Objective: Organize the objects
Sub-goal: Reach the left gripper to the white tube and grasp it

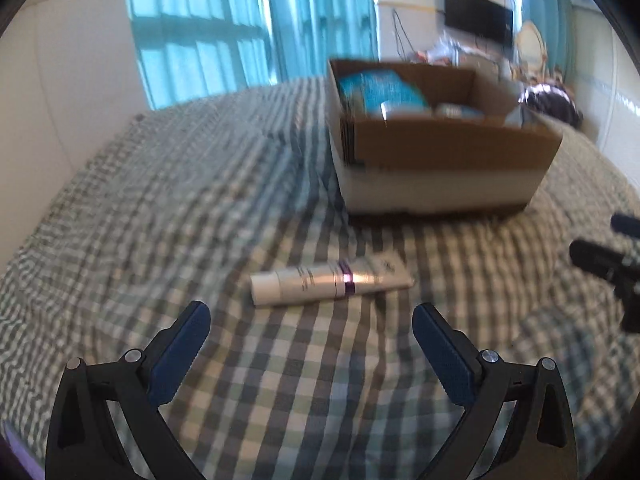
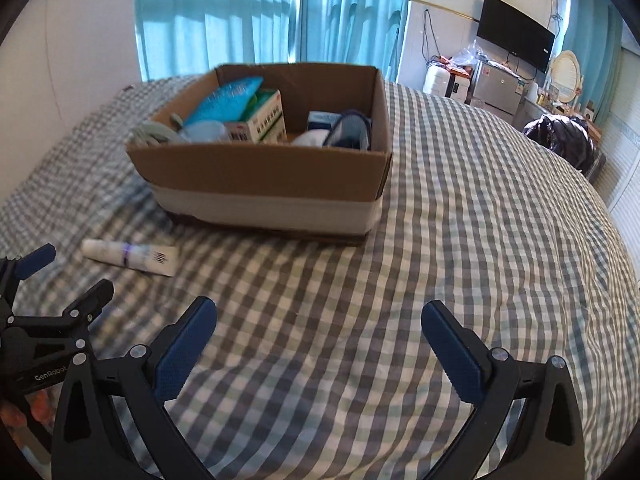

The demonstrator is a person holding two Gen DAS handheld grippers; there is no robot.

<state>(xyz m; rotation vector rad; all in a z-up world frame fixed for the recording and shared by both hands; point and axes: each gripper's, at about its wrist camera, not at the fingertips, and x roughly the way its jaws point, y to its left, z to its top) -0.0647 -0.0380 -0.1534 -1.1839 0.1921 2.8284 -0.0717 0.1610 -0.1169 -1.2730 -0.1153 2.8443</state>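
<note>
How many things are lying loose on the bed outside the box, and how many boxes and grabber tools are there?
Loose tubes: 1, white tube
Cardboard boxes: 1, cardboard box
Grabber tools: 2, left gripper, right gripper
Total: 4

Left gripper (image 1: 311,320), right gripper (image 2: 319,320): black angular frames, 2 blue ribbed pads each, silver screws; white "GenRobot" lettering at 8 o'clock, right view.

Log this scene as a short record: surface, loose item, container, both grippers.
surface: checked bedspread
loose item: white tube, lying flat, apart from the box
container: open cardboard box, already holding several items
left gripper: open, empty, aimed at the tube
right gripper: open, empty, over bare bedspread
</note>
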